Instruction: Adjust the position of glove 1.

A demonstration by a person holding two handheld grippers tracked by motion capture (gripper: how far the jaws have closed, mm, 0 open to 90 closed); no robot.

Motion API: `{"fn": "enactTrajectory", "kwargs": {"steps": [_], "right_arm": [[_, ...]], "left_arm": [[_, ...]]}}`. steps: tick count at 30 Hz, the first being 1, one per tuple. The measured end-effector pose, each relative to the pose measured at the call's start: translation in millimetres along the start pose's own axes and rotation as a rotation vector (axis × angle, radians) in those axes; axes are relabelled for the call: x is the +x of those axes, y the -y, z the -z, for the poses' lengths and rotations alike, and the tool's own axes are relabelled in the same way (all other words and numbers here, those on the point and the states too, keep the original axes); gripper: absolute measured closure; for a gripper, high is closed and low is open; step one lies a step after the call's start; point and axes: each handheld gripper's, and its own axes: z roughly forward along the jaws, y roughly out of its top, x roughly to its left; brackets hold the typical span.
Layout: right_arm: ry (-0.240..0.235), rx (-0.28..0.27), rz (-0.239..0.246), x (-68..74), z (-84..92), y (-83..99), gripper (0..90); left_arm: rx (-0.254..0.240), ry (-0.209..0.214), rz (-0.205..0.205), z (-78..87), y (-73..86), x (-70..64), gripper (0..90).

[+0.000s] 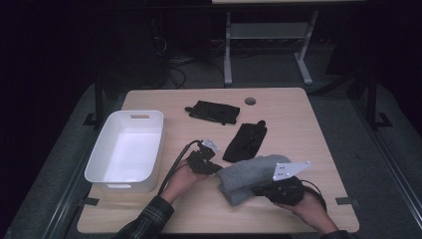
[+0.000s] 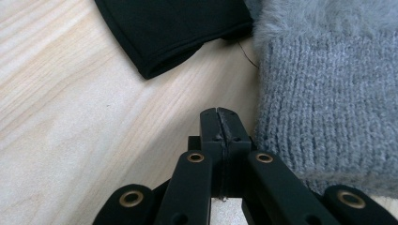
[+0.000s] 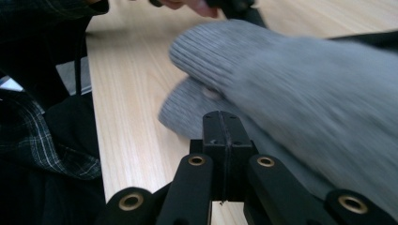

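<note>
Grey sock (image 1: 249, 177) folded over on desk (image 1: 318, 129) between both tongs; left tongs (image 2: 219, 114) and right tongs (image 3: 221, 117) pressed together, empty; white bin (image 1: 102, 159) empty, black socks (image 1: 245, 142) left to handle.

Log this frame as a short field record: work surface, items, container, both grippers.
surface: light wooden table
main item: grey knitted fuzzy garment, folded, near front edge
other items: two black fabric pieces, one at centre, one farther back
container: white plastic bin, left side, nothing inside
left gripper: jaws together, beside the grey knit, nothing between
right gripper: jaws together, at the grey knit, nothing visibly pinched
</note>
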Motion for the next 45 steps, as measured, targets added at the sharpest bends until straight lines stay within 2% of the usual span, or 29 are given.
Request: {"fn": "enactTrajectory", "kwargs": {"steps": [6, 9, 13, 16, 24, 26, 28, 30, 32, 33, 34, 37, 39, 40, 41, 45], "right_arm": [[-0.036, 0.052, 0.051, 7.9, -28.3, -11.5, 90.0], [-0.032, 0.044, 0.052, 7.3, -32.4, -15.4, 90.0], [-0.027, 0.026, 0.059, 7.9, -29.6, -16.7, 90.0], [-0.030, 0.015, 0.060, 7.9, -23.0, -15.5, 90.0], [-0.035, 0.057, 0.048, 11.3, -14.4, -0.9, 90.0], [-0.023, 0.067, 0.047, 10.3, -12.6, 1.8, 89.4], [-0.016, 0.070, 0.039, 8.9, -9.8, 4.5, 85.0], [-0.002, 0.072, 0.040, 7.5, -4.7, 7.9, 80.1], [0.021, 0.075, 0.029, 4.7, 3.2, 12.6, 74.7], [0.028, 0.075, 0.024, 2.9, 5.9, 14.2, 73.4], [0.040, 0.076, 0.014, 0.5, 9.6, 16.5, 71.8], [0.094, 0.082, -0.006, -7.1, 20.7, 26.0, 66.9], [0.125, 0.087, -0.023, -13.4, 27.5, 33.4, 63.0], [0.138, 0.082, -0.035, -16.5, 31.0, 36.8, 60.7], [0.152, 0.078, -0.046, -19.9, 34.8, 39.9, 58.2], [0.237, 0.042, -0.091, -34.5, 48.8, 49.5, 44.1]], "left_arm": [[-0.003, 0.012, 0.013, -0.5, 1.3, -0.2, 89.4], [-0.014, 0.019, 0.012, 1.0, 0.5, -0.5, 89.4], [-0.028, 0.038, 0.012, 6.7, -1.4, -3.6, 89.4], [-0.042, 0.045, -0.003, 13.7, -2.5, -9.9, 89.4], [-0.001, 0.051, -0.049, 13.6, 6.3, -25.2, 89.3], [-0.002, 0.031, -0.051, 12.2, 6.2, -24.4, 85.6], [-0.003, 0.018, -0.049, 15.1, 4.6, -22.1, 79.6], [-0.016, 0.011, -0.051, 21.2, 1.6, -20.3, 72.2], [-0.021, -0.002, -0.071, 28.1, -3.0, -18.2, 64.3], [-0.044, -0.005, -0.075, 30.4, -5.2, -16.8, 61.0], [-0.059, 0.002, -0.062, 32.2, -8.0, -16.2, 57.9], [-0.074, -0.001, -0.075, 35.3, -16.7, -15.1, 46.6], [-0.107, 0.011, -0.056, 34.8, -22.9, -15.4, 42.8], [-0.108, 0.018, -0.063, 34.9, -26.4, -14.5, 40.4], [-0.116, 0.027, -0.052, 33.4, -29.7, -15.2, 39.2], [-0.134, 0.041, -0.062, 25.8, -43.6, -16.9, 35.0]]}}
